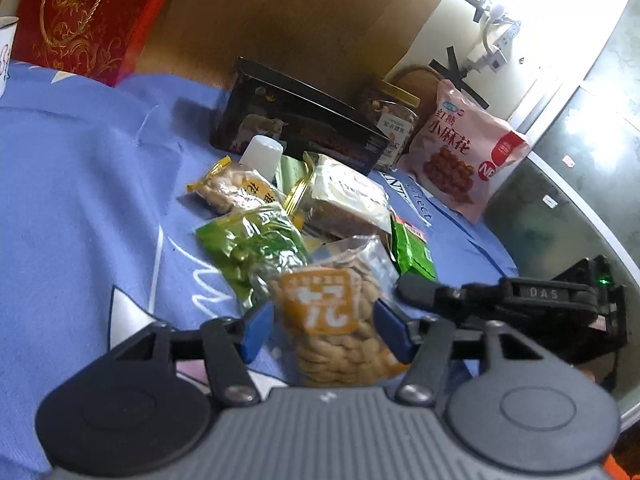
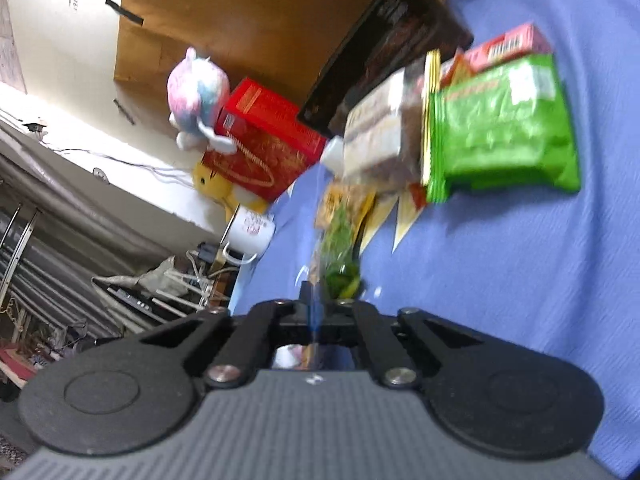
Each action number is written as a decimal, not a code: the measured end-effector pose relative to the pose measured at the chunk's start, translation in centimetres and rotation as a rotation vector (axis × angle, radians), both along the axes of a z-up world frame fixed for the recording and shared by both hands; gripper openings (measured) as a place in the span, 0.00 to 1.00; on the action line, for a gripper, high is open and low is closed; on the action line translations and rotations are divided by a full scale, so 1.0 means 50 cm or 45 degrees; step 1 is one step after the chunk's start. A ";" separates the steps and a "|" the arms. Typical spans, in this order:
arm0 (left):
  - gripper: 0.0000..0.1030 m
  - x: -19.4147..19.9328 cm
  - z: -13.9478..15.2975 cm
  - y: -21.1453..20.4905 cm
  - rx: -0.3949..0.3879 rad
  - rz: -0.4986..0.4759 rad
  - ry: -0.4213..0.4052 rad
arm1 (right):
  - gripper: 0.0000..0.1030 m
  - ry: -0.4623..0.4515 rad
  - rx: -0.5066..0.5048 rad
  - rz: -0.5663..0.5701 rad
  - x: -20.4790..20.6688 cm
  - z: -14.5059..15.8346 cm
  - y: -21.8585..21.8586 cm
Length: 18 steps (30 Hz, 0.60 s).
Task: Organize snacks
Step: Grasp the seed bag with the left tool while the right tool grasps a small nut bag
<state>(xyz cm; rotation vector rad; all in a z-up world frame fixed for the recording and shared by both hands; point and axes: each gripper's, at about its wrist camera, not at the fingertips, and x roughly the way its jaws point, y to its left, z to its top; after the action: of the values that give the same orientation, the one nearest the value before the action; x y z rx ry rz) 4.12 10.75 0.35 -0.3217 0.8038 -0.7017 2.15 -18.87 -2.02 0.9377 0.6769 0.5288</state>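
In the left wrist view, one red gift box point(image 1: 86, 16) stands at the far left on the blue cloth point(image 1: 80, 184), with the rim of one white cup point(image 1: 7, 40) at the frame edge beside it. Toward the middle lies a loose pile of small packets: one yellow peanut packet point(image 1: 232, 188), one clear green-printed bag point(image 1: 252, 248) in front of it, one clear wrapped cake block point(image 1: 348, 204), one white bottle cap point(image 1: 262, 154) poking up behind, and one solid green packet point(image 1: 412, 248) at the pile's right. Behind the pile stands one black box point(image 1: 296, 120), then one gold-lidded jar point(image 1: 394, 116), then one pink bag of twists point(image 1: 464, 152) leaning at the cloth's edge. The left gripper point(image 1: 326, 320) has its two blue pads set apart on either side of one clear bag of biscuits point(image 1: 340, 320) with an orange label; whether they touch it cannot be told. The second tool enters from the right, just behind. In the blurred right wrist view, one plush toy point(image 2: 200, 96) sits on the red gift box, a white mug point(image 2: 250, 228) stands below, and the right gripper point(image 2: 316, 308) has its fingers drawn together on the edge of the clear green-printed bag, the solid green packet lying further right.
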 end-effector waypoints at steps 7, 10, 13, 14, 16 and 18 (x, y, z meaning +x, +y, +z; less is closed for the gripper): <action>0.54 -0.009 -0.019 -0.016 0.043 -0.041 0.047 | 0.07 0.021 -0.143 0.002 0.004 -0.009 0.006; 0.54 -0.017 -0.016 -0.020 0.052 -0.057 0.048 | 0.08 0.021 -0.192 0.002 0.000 -0.015 0.004; 0.51 -0.017 -0.020 -0.022 0.053 -0.061 0.047 | 0.09 0.028 -0.177 0.004 -0.002 -0.021 -0.005; 0.50 -0.018 -0.020 -0.025 0.057 -0.062 0.040 | 0.09 0.033 -0.174 0.004 -0.001 -0.021 -0.006; 0.42 -0.015 -0.021 -0.029 0.064 -0.049 0.028 | 0.14 0.042 -0.154 0.008 0.000 -0.025 -0.009; 0.34 -0.006 -0.024 -0.032 0.053 -0.063 0.042 | 0.33 0.051 -0.120 0.065 0.000 -0.028 -0.005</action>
<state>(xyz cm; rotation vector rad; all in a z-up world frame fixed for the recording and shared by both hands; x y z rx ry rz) 3.84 9.13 -0.86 -0.2771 0.8593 -0.7262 2.17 -19.11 -3.43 0.8468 0.7572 0.5198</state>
